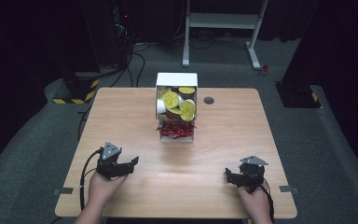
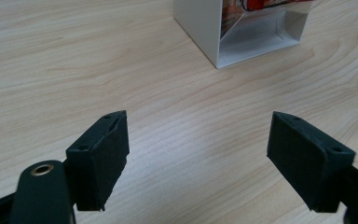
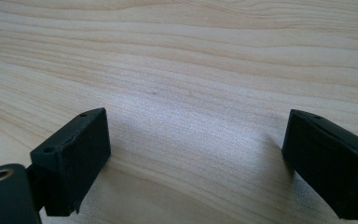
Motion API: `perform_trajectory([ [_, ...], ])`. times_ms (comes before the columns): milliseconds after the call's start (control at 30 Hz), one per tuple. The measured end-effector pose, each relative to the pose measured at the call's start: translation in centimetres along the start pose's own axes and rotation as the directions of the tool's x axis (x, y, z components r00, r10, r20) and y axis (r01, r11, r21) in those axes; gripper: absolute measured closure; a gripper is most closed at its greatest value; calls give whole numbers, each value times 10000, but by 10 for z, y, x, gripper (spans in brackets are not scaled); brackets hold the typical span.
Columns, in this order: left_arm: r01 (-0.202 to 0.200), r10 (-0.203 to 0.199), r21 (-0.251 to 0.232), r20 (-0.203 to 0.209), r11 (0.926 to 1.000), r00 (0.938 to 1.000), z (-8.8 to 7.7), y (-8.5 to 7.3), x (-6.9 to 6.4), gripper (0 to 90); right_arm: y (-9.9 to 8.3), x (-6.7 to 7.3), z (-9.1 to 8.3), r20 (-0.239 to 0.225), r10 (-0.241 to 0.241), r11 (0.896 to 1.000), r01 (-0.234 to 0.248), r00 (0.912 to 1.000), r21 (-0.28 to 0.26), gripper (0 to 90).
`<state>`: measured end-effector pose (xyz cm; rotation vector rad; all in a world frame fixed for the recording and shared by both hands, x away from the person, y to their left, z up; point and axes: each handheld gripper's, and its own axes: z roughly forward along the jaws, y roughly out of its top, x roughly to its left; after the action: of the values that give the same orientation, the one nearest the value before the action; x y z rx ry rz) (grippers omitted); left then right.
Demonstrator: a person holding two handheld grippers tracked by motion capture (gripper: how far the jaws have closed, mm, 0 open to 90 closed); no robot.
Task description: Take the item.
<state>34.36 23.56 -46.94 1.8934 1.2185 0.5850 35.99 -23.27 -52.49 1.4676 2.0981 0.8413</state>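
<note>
Jaws apart on the left gripper [image 2: 198,161], nothing between the pads, only bare desk [image 2: 74,60] grain under them. Same on the right gripper [image 3: 196,163]: jaws wide, empty, over plain wood. Nothing gripped or touched by either.

Seen from above, left gripper [image 1: 127,164] near the desk's front edge, well short of the white box [image 1: 176,106] and to its left; right gripper [image 1: 233,176] likewise near the front edge, to the box's right and well apart from it. Left gripper aimed roughly toward the box, its near white corner caught in the left gripper view [image 2: 205,28].

White box upright mid-desk, toward the far side, holding yellow-lidded cups [image 1: 171,99] above red shredded filling [image 1: 176,129].

By the look of it, work barely begun: box and contents apparently untouched, approach and first grasp not yet made.
</note>
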Motion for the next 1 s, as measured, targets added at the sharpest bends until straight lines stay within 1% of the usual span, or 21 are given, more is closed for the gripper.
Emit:
perform_trajectory([
  [33, -61, 61, -2, 8, 10000, 10000, 1, 1, 0, 213, 0, 0, 0, -8, -18, 10000, 18, 10000, 2, 76],
  [133, 26, -25, -115, 128, 9999, 9999, 3, 5, -2, 219, 0, 0, 0, -9, -43, 10000, 43, 10000, -6, 76],
  [167, -80, 82, -143, 104, 9999, 9999, 3, 6, -2, 220, 0, 0, 0, -13, -58, 10000, 58, 10000, -17, 76],
  [267, -69, 73, -161, 231, 9998, 9997, 5, 10, -5, 226, 1, 0, 1, -50, -96, 10000, 96, 9999, 15, 76],
  [333, -107, 115, -270, 273, 9996, 9996, 7, 14, -7, 229, 1, 0, 1, -50, -100, 9999, 100, 9999, 13, 76],
  [433, -202, 215, -374, 366, 9991, 9991, 10, 21, -11, 233, 1, 0, 1, -45, -97, 10000, 97, 9999, 12, 77],
  [467, -300, 315, -391, 365, 9988, 9988, 11, 22, -11, 234, 1, 0, 1, -45, -92, 10000, 92, 9999, 14, 77],
  [567, -255, 277, -430, 514, 9988, 9983, 15, 27, -14, 239, 1, 0, 1, -48, -66, 10000, 66, 10000, 25, 77],
  [600, -335, 360, -448, 546, 9984, 9979, 16, 29, -16, 239, 1, 0, 1, -49, -57, 10000, 57, 10000, 27, 77],
  [633, -257, 283, -446, 574, 9987, 9980, 17, 30, -17, 241, 1, 0, 1, -49, -53, 10000, 53, 10000, 27, 77],
  [667, -311, 337, -455, 574, 9985, 9978, 18, 32, -17, 242, 1, 0, 1, -48, -53, 10000, 53, 10000, 27, 77],
  [733, -283, 318, -545, 643, 9981, 9974, 20, 35, -19, 243, 1, 0, 1, -53, -63, 10000, 63, 10000, 26, 76],
  [767, -238, 279, -583, 703, 9980, 9971, 20, 36, -19, 244, 1, 0, 1, -64, -27, 10000, 28, 10000, 38, 76],
  [800, -92, 138, -589, 783, 9982, 9968, 21, 37, -20, 245, 1, 0, 1, -56, -38, 10000, 38, 10000, 35, 76],
  [833, -142, 186, -576, 767, 9982, 9969, 21, 38, -20, 245, 1, 0, 1, -62, -32, 10000, 32, 10000, 38, 76],
  [867, -16, 62, -563, 815, 9984, 9967, 22, 38, -21, 245, 1, 0, 1, -50, -44, 10000, 44, 10000, 16, 76],
  [1000, -91, 144, -607, 881, 9981, 9960, 24, 44, -24, 247, 1, 0, 1, -51, -64, 10000, 64, 10000, 4, 76],
])
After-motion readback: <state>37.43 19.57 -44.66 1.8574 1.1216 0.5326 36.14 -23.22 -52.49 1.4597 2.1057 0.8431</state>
